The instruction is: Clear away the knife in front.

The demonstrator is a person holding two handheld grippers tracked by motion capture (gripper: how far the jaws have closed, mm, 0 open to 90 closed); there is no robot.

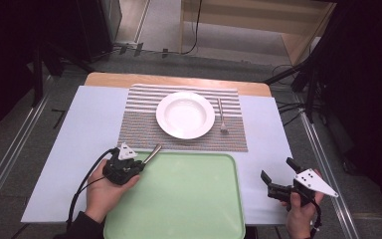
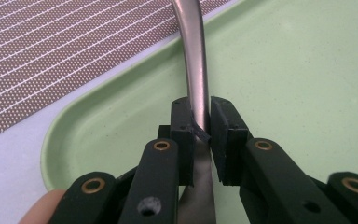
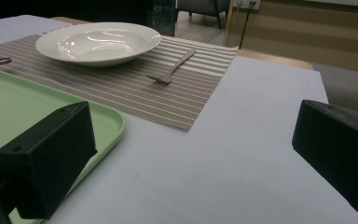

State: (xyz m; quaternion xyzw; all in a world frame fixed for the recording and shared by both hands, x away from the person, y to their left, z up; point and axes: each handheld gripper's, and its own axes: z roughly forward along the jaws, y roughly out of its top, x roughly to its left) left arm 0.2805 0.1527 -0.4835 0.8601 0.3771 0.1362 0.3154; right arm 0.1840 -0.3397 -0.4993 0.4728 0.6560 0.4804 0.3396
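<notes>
My left gripper (image 1: 140, 165) is shut on a steel piece of cutlery (image 1: 152, 153) at the far left corner of the green tray (image 1: 179, 199). In the left gripper view the curved metal handle (image 2: 193, 56) runs away from the jaws of my left gripper (image 2: 199, 116), over the tray rim (image 2: 74, 121). The part behind the jaws is hidden. My right gripper (image 1: 277, 169) is open above the white table, right of the tray. In its own view my right gripper (image 3: 191, 163) has nothing between its wide-apart jaws.
A white deep plate (image 1: 185, 114) sits on a striped placemat (image 1: 139, 119) at the far middle of the table. A fork (image 1: 222, 117) lies on the mat just right of the plate. The tray (image 3: 9, 102) lies near the front edge.
</notes>
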